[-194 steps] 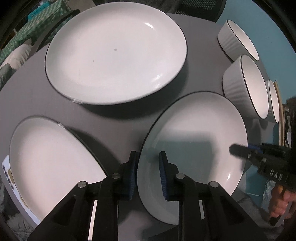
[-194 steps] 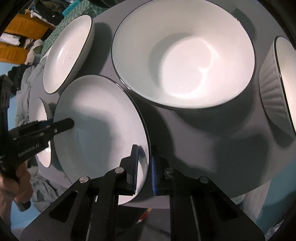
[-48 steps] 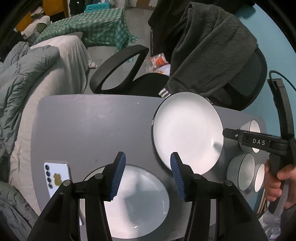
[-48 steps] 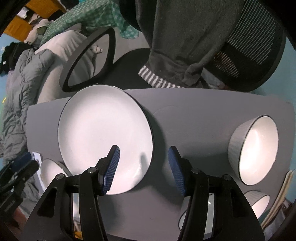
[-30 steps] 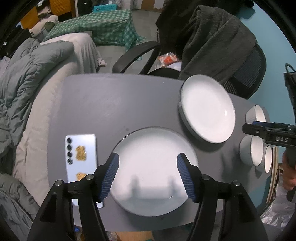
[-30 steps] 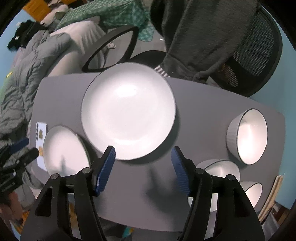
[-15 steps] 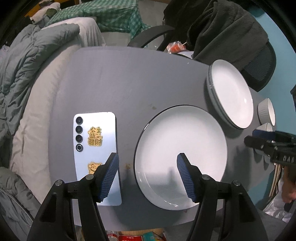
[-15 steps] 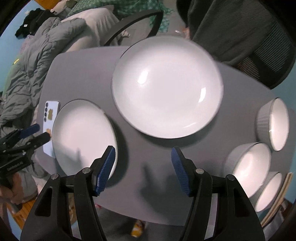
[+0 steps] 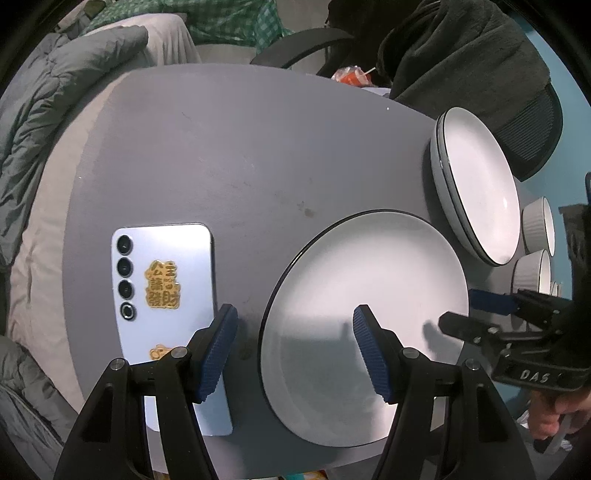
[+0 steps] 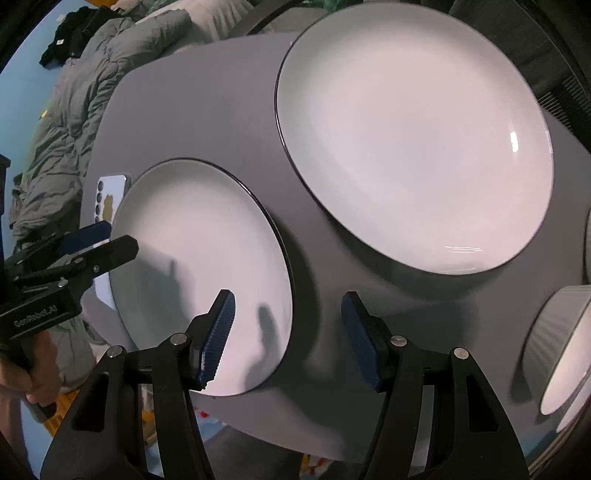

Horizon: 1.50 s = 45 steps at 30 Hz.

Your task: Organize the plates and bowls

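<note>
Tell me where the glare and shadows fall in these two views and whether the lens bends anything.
Left wrist view: fisheye bows the table edge; the fingers' shadows fall on the near plate; black vignette at the corners. Right wrist view: small bright glints on the far plate, a soft finger shadow on the near plate, and the bowl at the right edge looks stretched and slightly smeared.

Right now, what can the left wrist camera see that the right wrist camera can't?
Only the left wrist view shows the dark garment draped on the office chair and that the far plates form a stack. Only the right wrist view shows a black item on the grey bedding. Both show the single plate near the table's front edge, the phone, ribbed bowls, and both grippers open.
</note>
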Each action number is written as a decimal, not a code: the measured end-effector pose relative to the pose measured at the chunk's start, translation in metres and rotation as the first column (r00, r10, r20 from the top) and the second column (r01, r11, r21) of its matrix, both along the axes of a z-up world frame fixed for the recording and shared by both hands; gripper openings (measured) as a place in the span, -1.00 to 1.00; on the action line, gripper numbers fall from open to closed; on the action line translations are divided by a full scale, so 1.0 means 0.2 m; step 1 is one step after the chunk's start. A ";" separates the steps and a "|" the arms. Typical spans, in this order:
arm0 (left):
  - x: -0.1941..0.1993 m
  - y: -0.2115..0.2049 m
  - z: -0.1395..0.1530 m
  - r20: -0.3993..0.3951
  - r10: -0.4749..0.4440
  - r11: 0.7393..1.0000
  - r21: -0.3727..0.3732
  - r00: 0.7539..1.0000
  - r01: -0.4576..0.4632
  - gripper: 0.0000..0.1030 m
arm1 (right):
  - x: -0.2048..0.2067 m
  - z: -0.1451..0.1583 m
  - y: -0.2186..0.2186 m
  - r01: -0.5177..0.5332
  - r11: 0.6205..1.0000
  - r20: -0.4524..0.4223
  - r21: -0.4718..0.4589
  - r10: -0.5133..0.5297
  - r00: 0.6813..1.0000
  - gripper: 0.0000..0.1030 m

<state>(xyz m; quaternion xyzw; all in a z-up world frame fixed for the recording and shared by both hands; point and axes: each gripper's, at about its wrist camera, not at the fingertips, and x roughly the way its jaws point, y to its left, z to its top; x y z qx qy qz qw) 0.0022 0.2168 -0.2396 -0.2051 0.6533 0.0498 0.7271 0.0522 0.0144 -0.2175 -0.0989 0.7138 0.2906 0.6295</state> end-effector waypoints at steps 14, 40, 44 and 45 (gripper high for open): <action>0.05 0.01 -0.08 -0.058 -0.008 1.000 0.003 0.998 0.008 -0.47 | -0.03 -0.02 0.01 0.019 1.000 -0.069 0.023 -0.017 0.997 -0.50; -0.15 -0.38 -0.08 -0.085 -0.049 0.996 -0.082 0.995 0.042 -0.54 | -0.01 -0.01 -0.36 0.103 0.995 -0.062 0.011 -0.102 0.993 -0.68; -0.15 -0.47 -0.07 -0.086 -0.072 0.994 -0.092 0.994 0.063 -0.54 | 0.00 -0.01 -0.47 0.111 0.994 -0.052 0.005 -0.110 0.993 -0.68; -0.15 -0.49 -0.07 -0.087 -0.076 0.993 -0.095 0.993 0.067 -0.54 | 0.00 -0.01 -0.51 0.117 0.993 -0.048 0.004 -0.117 0.992 -0.68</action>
